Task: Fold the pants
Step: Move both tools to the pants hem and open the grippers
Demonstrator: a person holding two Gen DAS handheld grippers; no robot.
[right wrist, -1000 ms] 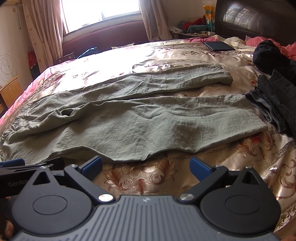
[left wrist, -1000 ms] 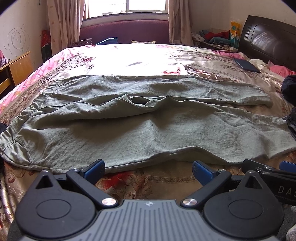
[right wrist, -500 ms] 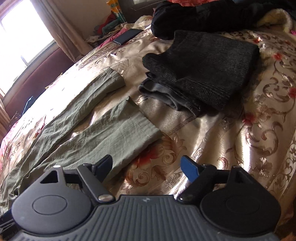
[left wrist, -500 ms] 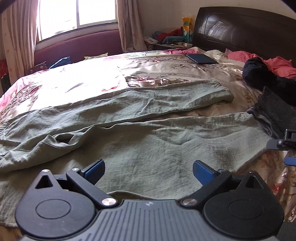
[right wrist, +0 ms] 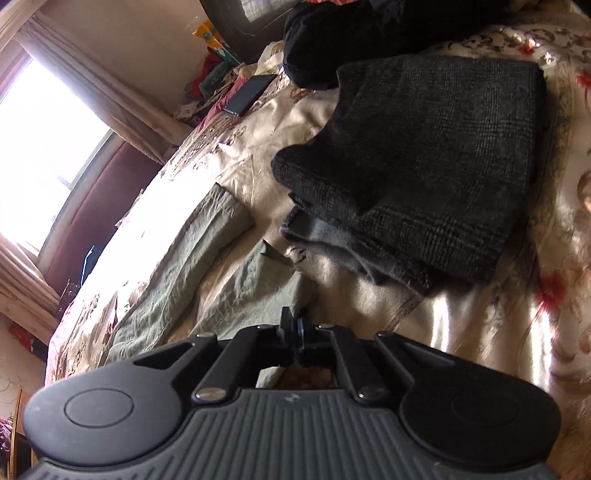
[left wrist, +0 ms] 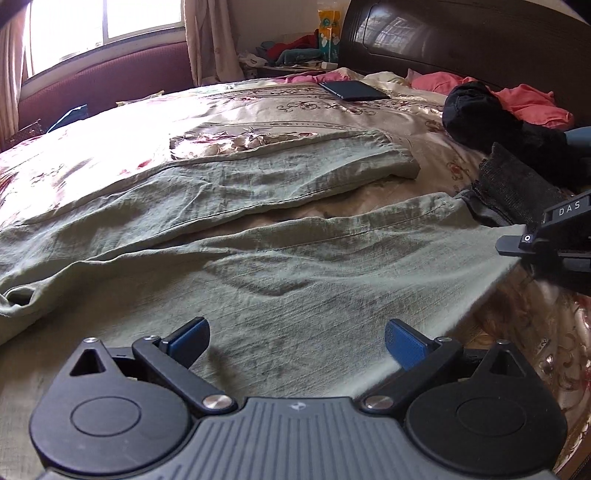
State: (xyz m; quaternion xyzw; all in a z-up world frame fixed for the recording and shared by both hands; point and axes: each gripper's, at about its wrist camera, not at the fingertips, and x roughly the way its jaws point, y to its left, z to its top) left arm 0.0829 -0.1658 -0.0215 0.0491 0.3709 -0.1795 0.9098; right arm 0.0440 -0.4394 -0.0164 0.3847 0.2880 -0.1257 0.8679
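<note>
Below and ahead of the left claw (left wrist: 295, 341) lie the green pants (left wrist: 280, 266), spread flat on the bed (left wrist: 258, 107) with the two legs side by side and running away to the claw's right; its blue-padded fingers (left wrist: 188, 338) stand wide apart over the nearer leg, pinching nothing. Off to this claw's right, at the hem of the nearer leg, the right claw (left wrist: 517, 242) enters the left wrist view, its dark body lettered "DAS" and its tip at the cloth edge. Seen from the right wrist camera, the right claw (right wrist: 295, 328) is pressed together, and the hem corner of the pants (right wrist: 236, 280) lies right at its tip; whether cloth sits between the pads cannot be told, because the tip is small and shadowed. Just ahead and to the right of the right claw rests a folded stack of dark garments (right wrist: 424, 177), close beside the pants hem. Farther ahead of both claws, a black bundle of clothes (left wrist: 476, 110) and pink cloth (left wrist: 524, 99) lie near the dark wooden headboard (left wrist: 461, 40). A dark flat tablet (left wrist: 352, 90) lies on the patterned bedspread beyond the farther leg. Far ahead to the left claw's left, a bright window (left wrist: 96, 29) with curtains stands above a maroon padded bench (left wrist: 110, 81).
</note>
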